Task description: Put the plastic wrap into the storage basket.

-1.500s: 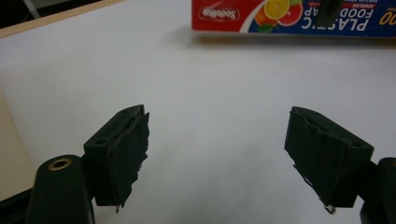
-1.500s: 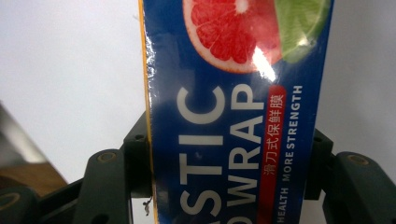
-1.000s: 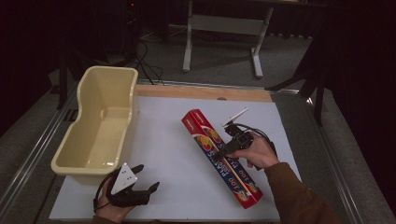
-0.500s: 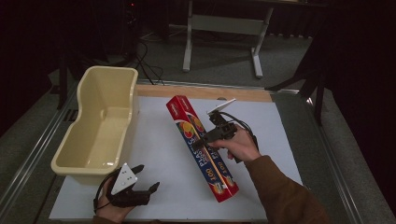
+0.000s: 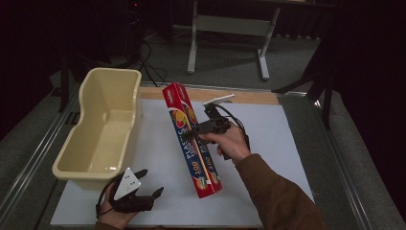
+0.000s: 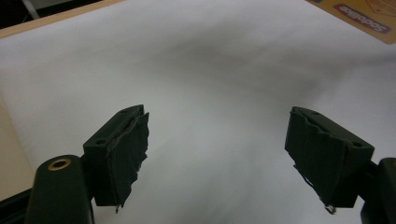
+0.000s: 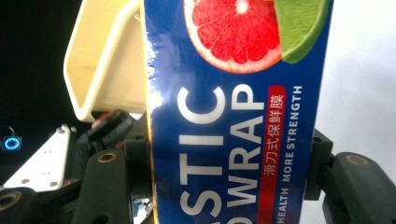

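The right gripper (image 5: 194, 132) has its jaws clamped across the plastic wrap box (image 5: 191, 139) near mid-length, pads on both long sides. The box sits at frame centre in the high view, long axis running upper left to lower right, far end raised. The tub (image 5: 103, 129) lies left of it. The left gripper (image 5: 143, 184), lower left, stands wide open and empty, nearer the tub.

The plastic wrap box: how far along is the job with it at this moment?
Done: the right gripper has its jaws shut on the wrap box, seen clamped on both sides in the right gripper view. In hand: the box is carried tilted over the white mat, beside the cream tub. Left: probably placing it in the tub, which holds nothing. The left gripper rests open on the mat.
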Tool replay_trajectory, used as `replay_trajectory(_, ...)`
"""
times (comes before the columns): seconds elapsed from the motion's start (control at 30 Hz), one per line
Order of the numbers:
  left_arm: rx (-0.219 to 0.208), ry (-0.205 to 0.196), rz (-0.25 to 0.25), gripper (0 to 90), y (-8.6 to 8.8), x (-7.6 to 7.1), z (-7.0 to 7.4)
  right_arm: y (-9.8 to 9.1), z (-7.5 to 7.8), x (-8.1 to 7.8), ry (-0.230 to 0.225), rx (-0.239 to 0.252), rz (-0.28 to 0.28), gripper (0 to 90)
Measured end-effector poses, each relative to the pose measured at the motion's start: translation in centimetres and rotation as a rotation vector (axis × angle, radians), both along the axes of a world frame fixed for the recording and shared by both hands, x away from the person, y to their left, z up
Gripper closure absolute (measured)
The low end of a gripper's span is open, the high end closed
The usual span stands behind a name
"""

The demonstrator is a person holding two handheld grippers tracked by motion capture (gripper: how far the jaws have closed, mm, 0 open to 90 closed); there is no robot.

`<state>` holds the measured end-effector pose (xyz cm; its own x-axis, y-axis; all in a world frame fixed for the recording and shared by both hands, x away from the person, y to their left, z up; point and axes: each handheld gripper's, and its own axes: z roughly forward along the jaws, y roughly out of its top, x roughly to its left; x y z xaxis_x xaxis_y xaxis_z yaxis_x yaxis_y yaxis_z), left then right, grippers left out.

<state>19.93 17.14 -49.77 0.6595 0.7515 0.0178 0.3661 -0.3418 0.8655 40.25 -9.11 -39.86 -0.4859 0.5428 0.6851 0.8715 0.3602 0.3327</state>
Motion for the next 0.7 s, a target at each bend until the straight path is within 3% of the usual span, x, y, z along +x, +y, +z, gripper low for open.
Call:
replay_trajectory(0.3,0.001,0.001,-0.001,21.4,0.0,0.0,0.0,1.3,1.3,1.0,0.019,0.080,-0.050,39.5)
replay_trajectory(0.4,-0.002,-0.001,0.002,21.3,0.0,0.0,0.0,1.8,2.0,1.4,-0.013,0.068,-0.051,39.5)
replay_trajectory(0.53,-0.007,0.000,0.004,21.3,0.1,0.0,0.0,2.1,2.6,1.9,-0.003,0.101,-0.077,39.5)
replay_trajectory(0.7,0.000,0.003,-0.001,20.6,0.0,0.0,0.0,2.7,3.1,2.2,-0.022,0.095,-0.095,39.5)
